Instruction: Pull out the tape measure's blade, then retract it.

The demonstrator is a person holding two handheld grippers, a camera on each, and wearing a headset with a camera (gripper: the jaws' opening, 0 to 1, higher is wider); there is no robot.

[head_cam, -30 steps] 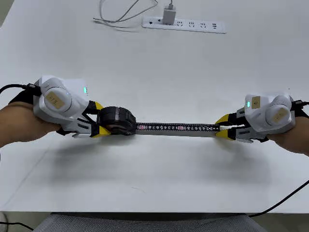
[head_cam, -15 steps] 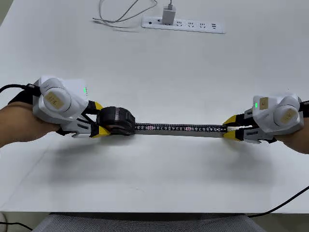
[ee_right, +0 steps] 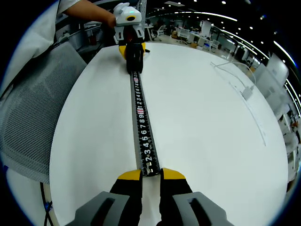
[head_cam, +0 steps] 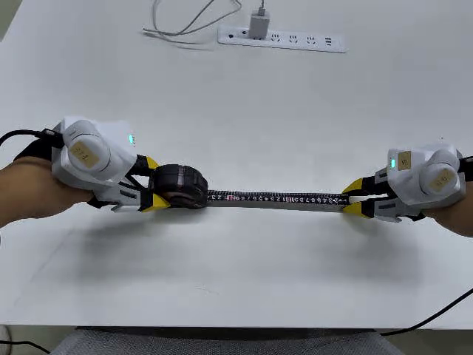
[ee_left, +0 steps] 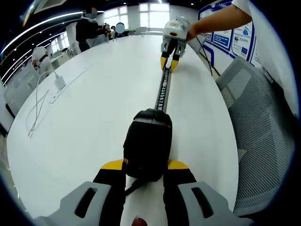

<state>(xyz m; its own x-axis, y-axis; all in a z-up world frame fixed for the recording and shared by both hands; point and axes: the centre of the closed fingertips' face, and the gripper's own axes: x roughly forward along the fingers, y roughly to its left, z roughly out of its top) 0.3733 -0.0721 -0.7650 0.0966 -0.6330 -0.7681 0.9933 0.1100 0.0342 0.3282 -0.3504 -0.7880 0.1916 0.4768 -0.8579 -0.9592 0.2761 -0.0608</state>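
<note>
We see L gripper (head_cam: 154, 181), yellow-tipped jaws clamped on the black, rounded tape measure case (head_cam: 179, 185). Flat numbered blade (head_cam: 277, 198) runs straight to R gripper (head_cam: 353, 197), jaws pinched on its tip, over smooth white table (head_cam: 244, 103).

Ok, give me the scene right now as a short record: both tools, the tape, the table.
left tool: shut on the case
right tool: shut on the blade at its tip
case: black, at the person's left, close to the table
blade: pulled out, straight from the case to the right tool, numbers up
table: white
far side: power strip with a charger plugged in, white cable beside it
</note>
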